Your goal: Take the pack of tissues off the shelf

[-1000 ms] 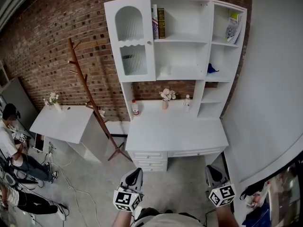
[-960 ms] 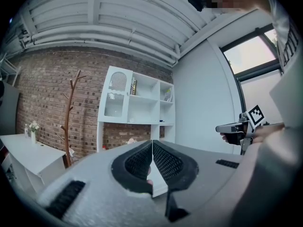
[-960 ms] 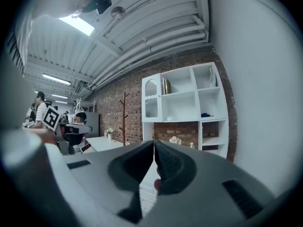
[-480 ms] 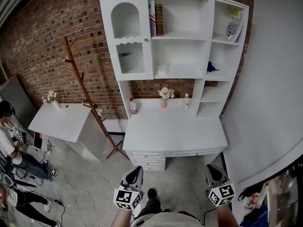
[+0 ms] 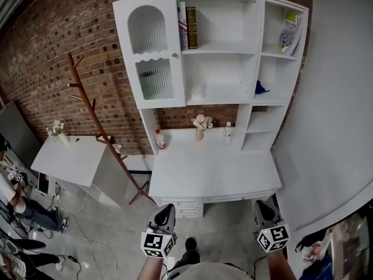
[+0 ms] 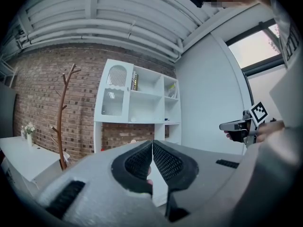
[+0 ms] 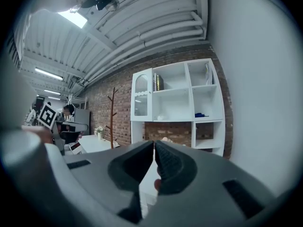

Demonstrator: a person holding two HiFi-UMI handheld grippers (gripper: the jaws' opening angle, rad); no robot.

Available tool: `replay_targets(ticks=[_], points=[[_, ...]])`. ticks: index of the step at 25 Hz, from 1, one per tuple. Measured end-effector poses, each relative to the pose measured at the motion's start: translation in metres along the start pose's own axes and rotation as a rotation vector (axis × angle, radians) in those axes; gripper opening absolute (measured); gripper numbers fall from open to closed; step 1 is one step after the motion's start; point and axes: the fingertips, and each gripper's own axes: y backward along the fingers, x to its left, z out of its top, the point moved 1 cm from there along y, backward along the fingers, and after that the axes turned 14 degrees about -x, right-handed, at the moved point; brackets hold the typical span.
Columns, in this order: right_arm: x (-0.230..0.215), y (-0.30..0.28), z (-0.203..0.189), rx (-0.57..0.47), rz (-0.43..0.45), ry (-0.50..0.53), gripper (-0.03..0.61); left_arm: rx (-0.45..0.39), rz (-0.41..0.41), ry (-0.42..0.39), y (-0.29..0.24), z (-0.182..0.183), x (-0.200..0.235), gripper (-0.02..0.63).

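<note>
Far ahead of both sets of fingers is a big red brick wall (image 5: pixel 70 34). Against it stands a tall white shelf (image 5: pixel 224 51) with a white desk (image 5: pixel 213 171) under it, straight ahead of the fingers and well apart from them. Ahead and off to the left of the left fingers is a small white table (image 5: pixel 73 159), and between it and the desk leans a brown wooden coat stand (image 5: pixel 96 121). The left gripper (image 5: pixel 166 208) is low and close to the person, and its fingers are pressed together with nothing in them. The right gripper (image 5: pixel 260 205) is beside it, and its fingers are pressed together too, with nothing in them. High above the fingers, on the top shelf, stand some books (image 5: pixel 187 27). On the back of the desk are a little pot of pale flowers (image 5: pixel 201 123), a bottle with a red top (image 5: pixel 158 140) and a small clear bottle (image 5: pixel 228 132). The pack of tissues (image 5: pixel 200 90) sits on the middle open shelf, just right of the cupboard door (image 5: pixel 150 51). It is up high and far ahead of the fingers, closer to the left gripper's side. It looks like a small, soft white lump, too tiny here to see any print on it.
</note>
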Motion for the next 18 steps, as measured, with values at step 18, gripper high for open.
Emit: replay_targets(ticks=[18], points=[[-0.018,-0.122,-0.011,0.009,-0.067,0.014,0.029,0.016,-0.074,0.04,-0.119,-0.024,0.087,0.025]])
